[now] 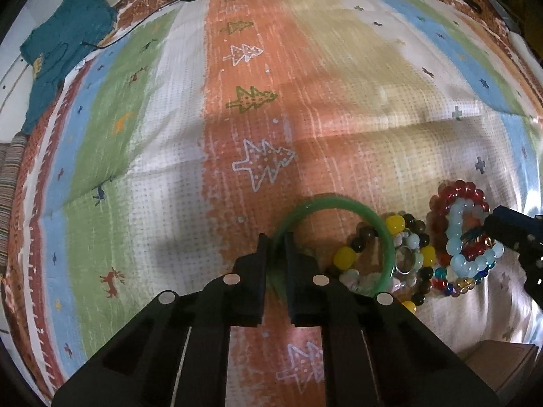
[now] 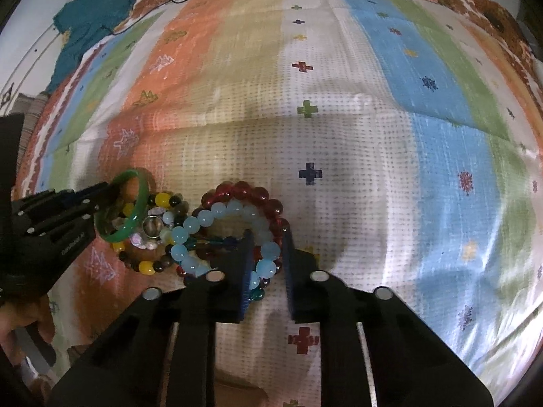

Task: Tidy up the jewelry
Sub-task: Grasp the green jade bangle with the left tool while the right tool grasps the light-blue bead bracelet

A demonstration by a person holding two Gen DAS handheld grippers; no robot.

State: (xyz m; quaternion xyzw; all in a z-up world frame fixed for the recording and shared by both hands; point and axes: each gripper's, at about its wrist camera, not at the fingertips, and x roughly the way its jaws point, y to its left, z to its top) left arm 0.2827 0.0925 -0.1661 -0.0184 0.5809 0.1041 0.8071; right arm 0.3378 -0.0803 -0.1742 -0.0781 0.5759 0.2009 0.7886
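Left tongs [image 1: 275,242] clamped the green bangle [image 1: 339,203]'s rim; right tongs [image 2: 268,237] pinched the pale-blue bead bracelet [image 2: 203,218]. Both pieces lay in the heap on the bedspread [image 1: 169,135], probably for separating.

We hold two black grippers, both pointing steeply down. Our left gripper [image 1: 275,247], at lower centre of its view, is clamped onto a green bangle [image 1: 334,203]. Our right gripper [image 2: 268,251] pinches a pale blue bead bracelet [image 2: 217,210]. A hand [image 2: 20,322] shows at lower left.
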